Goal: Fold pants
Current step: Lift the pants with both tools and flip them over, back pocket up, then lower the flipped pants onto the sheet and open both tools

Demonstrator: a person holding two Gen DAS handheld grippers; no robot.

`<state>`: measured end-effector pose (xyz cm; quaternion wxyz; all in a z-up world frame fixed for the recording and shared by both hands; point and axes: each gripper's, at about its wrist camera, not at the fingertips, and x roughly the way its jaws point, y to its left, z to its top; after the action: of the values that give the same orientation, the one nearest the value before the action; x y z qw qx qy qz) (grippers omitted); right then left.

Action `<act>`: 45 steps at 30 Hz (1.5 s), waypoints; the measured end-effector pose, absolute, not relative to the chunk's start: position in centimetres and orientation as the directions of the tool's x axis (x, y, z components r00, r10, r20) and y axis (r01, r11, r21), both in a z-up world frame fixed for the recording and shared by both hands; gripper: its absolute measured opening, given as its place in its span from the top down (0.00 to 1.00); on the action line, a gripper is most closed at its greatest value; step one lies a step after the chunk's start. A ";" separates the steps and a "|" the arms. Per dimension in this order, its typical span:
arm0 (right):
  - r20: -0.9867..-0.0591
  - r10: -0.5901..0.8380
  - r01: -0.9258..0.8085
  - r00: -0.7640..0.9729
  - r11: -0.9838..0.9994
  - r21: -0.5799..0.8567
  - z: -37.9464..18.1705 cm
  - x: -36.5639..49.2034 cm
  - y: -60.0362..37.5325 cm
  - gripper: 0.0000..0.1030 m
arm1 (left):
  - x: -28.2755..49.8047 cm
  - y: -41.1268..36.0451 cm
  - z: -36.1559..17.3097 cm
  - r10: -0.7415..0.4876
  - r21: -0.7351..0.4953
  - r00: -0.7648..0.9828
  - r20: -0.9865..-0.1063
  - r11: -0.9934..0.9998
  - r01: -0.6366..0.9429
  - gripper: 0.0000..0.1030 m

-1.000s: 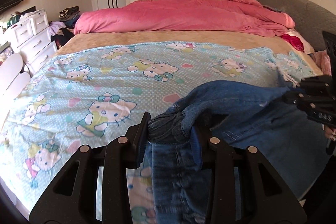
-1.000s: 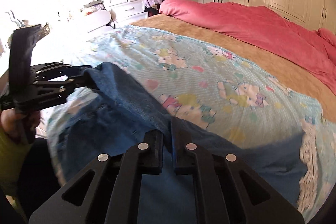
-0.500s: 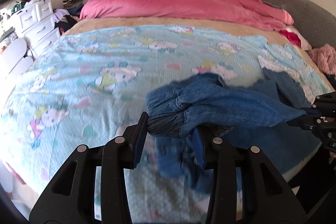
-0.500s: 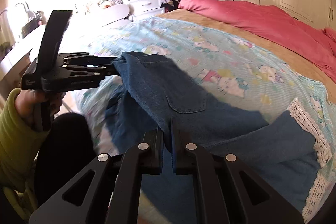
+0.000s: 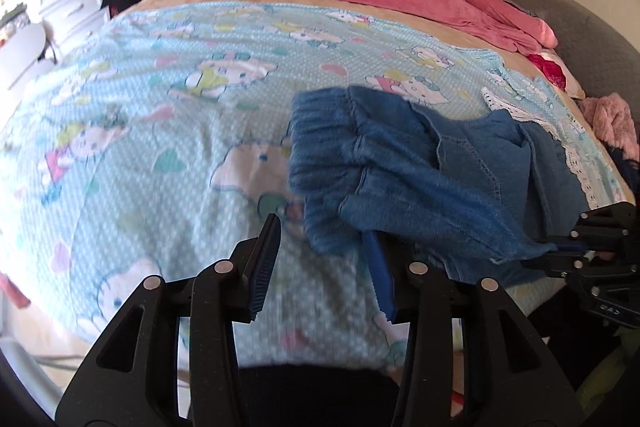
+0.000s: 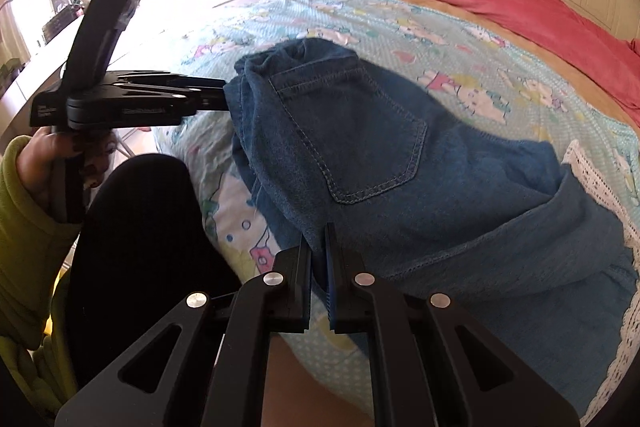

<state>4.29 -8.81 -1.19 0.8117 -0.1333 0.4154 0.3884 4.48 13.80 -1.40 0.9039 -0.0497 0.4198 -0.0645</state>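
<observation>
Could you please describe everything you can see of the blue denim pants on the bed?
The blue denim pants are soft, stitched jeans with a gathered waistband and a patch pocket facing up. They lie folded on the cartoon-print blue bedsheet. The right gripper has its jaws shut on one edge; the left gripper, jaws just opening, stands at the waistband end.

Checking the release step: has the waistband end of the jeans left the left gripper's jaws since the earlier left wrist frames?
Yes. The jeans were bunched between its jaws; now the left gripper has just opened, and they lie on the cartoon-cat sheet.
</observation>
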 end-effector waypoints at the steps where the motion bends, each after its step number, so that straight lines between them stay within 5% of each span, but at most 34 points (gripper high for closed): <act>1: -0.780 0.519 -0.741 0.349 0.663 0.109 -1.4 4.2 -8.8 0.95 | 4.1 13.9 -1.4 -0.152 -0.141 0.639 -0.754 0.988 0.069 0.67; 14: -0.796 0.510 -0.736 0.327 0.665 0.123 -2.0 3.5 -8.9 0.91 | 4.2 10.3 2.8 -0.204 -0.175 0.704 -0.681 0.978 0.115 0.67; 20: -0.772 0.557 -0.749 0.306 0.641 0.166 0.2 2.3 -9.8 0.82 | 7.1 8.9 -0.5 -0.146 -0.112 0.631 -0.762 0.989 0.093 0.67; 25: -0.705 0.595 -0.705 0.386 0.683 0.190 2.5 3.4 -10.5 0.60 | 6.9 8.9 -1.3 -0.135 -0.100 0.626 -0.768 0.991 0.091 0.67; 32: -0.845 0.437 -0.585 0.309 0.788 0.193 -3.0 6.9 -9.5 0.60 | 6.7 9.0 -1.2 -0.138 -0.106 0.625 -0.768 0.990 0.088 0.67; 37: -0.822 0.466 -0.598 0.328 0.776 0.201 -2.2 6.6 -9.6 0.58 | 6.3 8.9 -0.9 -0.125 -0.096 0.637 -0.760 0.992 0.080 0.66; 45: -0.733 0.491 -0.543 0.470 0.816 0.199 2.7 6.7 -14.2 0.46 | 4.5 9.0 2.3 -0.120 -0.103 0.695 -0.709 0.992 0.067 0.46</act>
<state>6.68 -14.21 2.71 0.8568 -0.0309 0.4171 0.3016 4.47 9.00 2.28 0.9199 -0.0344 0.3872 -0.0509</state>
